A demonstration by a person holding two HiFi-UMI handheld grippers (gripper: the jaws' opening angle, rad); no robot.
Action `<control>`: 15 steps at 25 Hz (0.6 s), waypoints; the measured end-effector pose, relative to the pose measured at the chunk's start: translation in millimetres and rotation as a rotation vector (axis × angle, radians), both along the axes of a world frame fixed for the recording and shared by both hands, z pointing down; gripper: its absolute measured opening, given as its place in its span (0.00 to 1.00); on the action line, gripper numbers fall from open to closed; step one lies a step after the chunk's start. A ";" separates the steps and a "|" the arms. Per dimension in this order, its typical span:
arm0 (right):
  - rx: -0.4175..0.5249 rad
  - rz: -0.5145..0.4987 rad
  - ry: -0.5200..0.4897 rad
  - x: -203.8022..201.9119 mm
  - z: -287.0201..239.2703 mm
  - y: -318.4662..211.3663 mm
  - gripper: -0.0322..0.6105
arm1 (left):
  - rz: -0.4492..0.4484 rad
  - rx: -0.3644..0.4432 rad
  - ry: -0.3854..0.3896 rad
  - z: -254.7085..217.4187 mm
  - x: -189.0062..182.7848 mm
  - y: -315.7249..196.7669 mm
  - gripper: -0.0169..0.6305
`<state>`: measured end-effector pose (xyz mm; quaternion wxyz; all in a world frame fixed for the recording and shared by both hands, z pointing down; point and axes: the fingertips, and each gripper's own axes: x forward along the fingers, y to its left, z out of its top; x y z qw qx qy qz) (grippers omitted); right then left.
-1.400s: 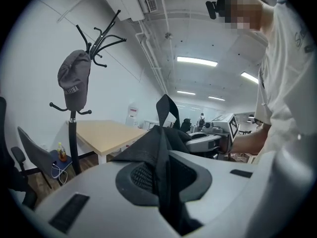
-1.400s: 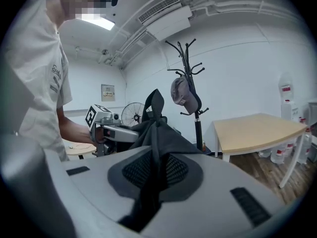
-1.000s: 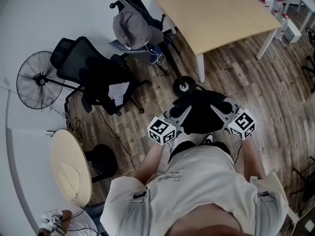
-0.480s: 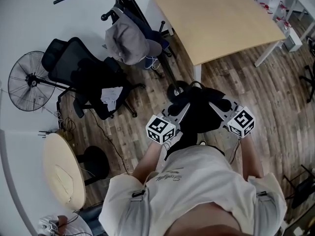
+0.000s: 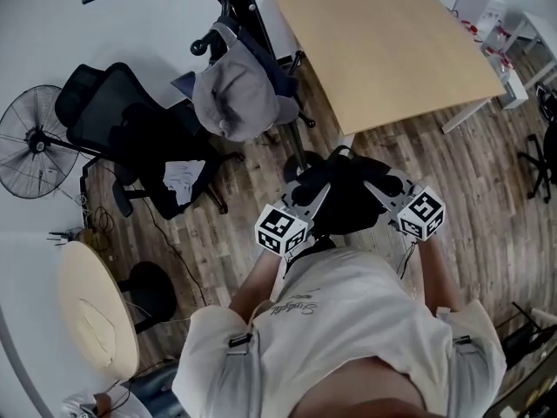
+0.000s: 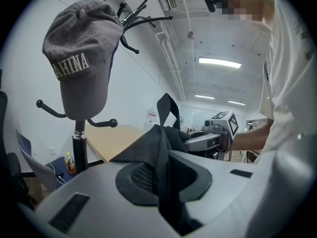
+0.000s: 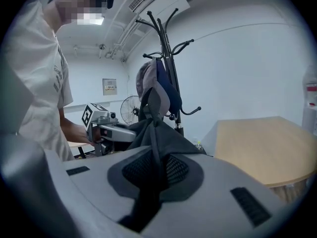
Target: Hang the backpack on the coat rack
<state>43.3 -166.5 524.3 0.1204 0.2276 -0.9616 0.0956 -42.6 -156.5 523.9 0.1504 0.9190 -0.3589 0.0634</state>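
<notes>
A black backpack (image 5: 345, 200) hangs between my two grippers in front of the person's body. My left gripper (image 5: 313, 201) is shut on a fold of its fabric (image 6: 159, 150), and my right gripper (image 5: 376, 186) is shut on another fold (image 7: 156, 139). A loop strap (image 6: 168, 108) stands up from the top of the backpack. The black coat rack (image 5: 233, 3) stands just ahead to the left, with a grey cap (image 5: 237, 101) and a dark garment hanging on it. Its curved hooks (image 7: 168, 29) show bare in the right gripper view.
A light wooden table (image 5: 392, 42) stands ahead to the right, close to the rack's wheeled base (image 5: 300, 162). A black office chair (image 5: 122, 133) and a floor fan (image 5: 30, 142) are at the left. A round table (image 5: 91, 307) is at the lower left.
The person has stepped toward the coat rack, and both grippers have carried the backpack along. The rack and the cap now sit closer and larger in the head view.
</notes>
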 end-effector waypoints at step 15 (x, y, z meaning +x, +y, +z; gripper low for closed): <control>-0.074 -0.201 0.008 -53.5 35.8 -85.8 0.11 | -0.251 -0.058 -0.024 30.7 -48.4 -60.6 0.10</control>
